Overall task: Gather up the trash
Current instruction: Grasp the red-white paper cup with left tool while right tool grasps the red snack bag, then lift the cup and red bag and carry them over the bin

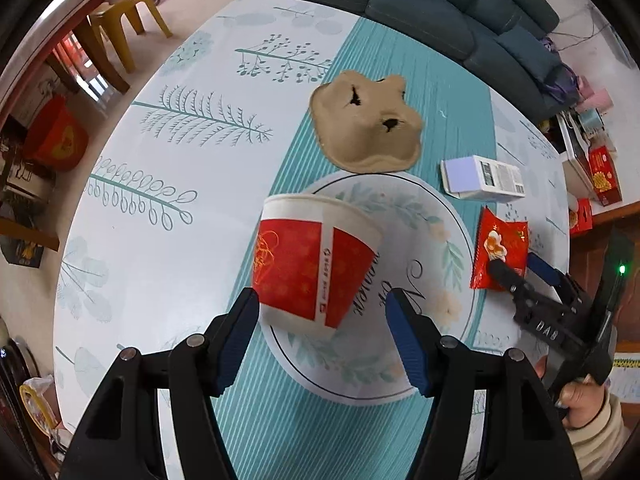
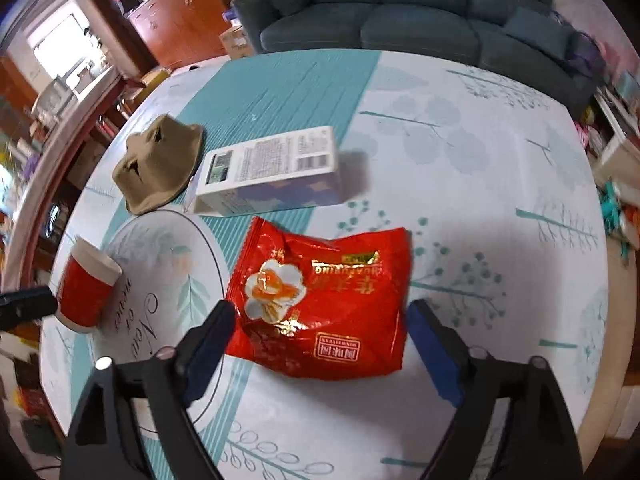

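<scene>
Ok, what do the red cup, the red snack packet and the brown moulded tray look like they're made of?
Red-and-white paper cup: looks like coated paper, matte, with a visible side seam and rolled rim. Red snack packet: probably glossy plastic film, crinkled, with highlights and gold foil print. Brown moulded tray: apparently pulp fibre, dull and rough, with soft formed bumps and torn holes.

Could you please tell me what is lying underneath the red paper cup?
The red paper cup stands on the round placemat, over its printed leaves. Whatever print sits directly beneath its base is covered.
</scene>
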Available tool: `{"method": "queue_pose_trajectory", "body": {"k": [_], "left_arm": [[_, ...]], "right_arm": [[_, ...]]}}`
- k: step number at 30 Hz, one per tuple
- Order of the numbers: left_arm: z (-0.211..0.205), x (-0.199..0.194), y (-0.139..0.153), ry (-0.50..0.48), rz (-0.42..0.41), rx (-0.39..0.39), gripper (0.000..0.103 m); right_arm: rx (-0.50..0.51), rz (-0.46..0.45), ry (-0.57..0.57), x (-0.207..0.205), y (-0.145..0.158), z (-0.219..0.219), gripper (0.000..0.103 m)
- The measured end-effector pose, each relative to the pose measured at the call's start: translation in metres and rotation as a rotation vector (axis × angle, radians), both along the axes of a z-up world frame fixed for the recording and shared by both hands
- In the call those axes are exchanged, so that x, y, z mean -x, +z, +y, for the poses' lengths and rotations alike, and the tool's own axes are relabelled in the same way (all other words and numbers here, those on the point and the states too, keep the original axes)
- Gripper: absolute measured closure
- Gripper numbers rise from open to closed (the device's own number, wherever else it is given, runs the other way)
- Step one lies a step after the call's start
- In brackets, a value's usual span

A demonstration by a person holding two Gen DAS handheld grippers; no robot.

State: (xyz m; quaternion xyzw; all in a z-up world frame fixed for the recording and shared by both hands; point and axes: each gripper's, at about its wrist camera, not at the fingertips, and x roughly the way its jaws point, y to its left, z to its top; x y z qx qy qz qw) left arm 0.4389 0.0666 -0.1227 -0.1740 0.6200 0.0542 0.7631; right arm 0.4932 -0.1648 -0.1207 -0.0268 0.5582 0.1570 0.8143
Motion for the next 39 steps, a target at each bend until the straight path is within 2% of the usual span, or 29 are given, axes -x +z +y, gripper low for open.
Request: {"method": "queue_pose_trajectory", "body": {"k": [6, 10, 15, 16, 17, 18, 20, 24, 26, 31, 39], "left_arm": [[0.005, -0.012, -0.016, 0.01, 0.036, 0.013, 0.039], [0.008, -0.017, -0.021, 0.005, 0.04, 0.033, 0.039], [0.013, -0.028, -0.025, 0.001, 0.051, 0.042, 0.038], [0.013, -0.029, -0.024, 0.0, 0.052, 0.039, 0.038], [0.012, -0.031, -0.024, -0.003, 0.052, 0.036, 0.038], [0.012, -0.033, -0.023, -0.009, 0.053, 0.035, 0.038], [0.012, -0.037, -0.022, -0.024, 0.06, 0.035, 0.038], [0.016, -0.044, -0.018, -0.048, 0.061, 0.062, 0.038], [0.019, -0.047, -0.017, -0.056, 0.063, 0.081, 0.038], [0.031, -0.053, -0.022, -0.057, 0.068, 0.11, 0.038], [0.043, -0.056, -0.041, -0.031, 0.055, 0.227, 0.033]], "right_arm": [[0.123, -0.054, 0.093, 0.009, -0.006, 0.026, 0.011], [0.121, -0.075, 0.088, 0.012, -0.006, 0.025, 0.014], [0.121, -0.117, 0.115, 0.02, -0.003, 0.02, 0.033], [0.12, -0.133, 0.117, 0.022, -0.001, 0.019, 0.05], [0.112, -0.133, 0.121, 0.021, 0.0, 0.017, 0.056], [0.108, -0.129, 0.122, 0.021, 0.0, 0.015, 0.057], [0.091, -0.127, 0.128, 0.019, 0.002, 0.011, 0.069], [0.063, -0.12, 0.138, 0.014, 0.003, 0.015, 0.082], [0.031, -0.103, 0.135, 0.014, 0.003, 0.013, 0.094], [-0.062, -0.059, 0.097, 0.013, 0.006, 0.006, 0.096], [-0.154, -0.034, 0.111, 0.015, 0.012, 0.016, 0.097]]}}
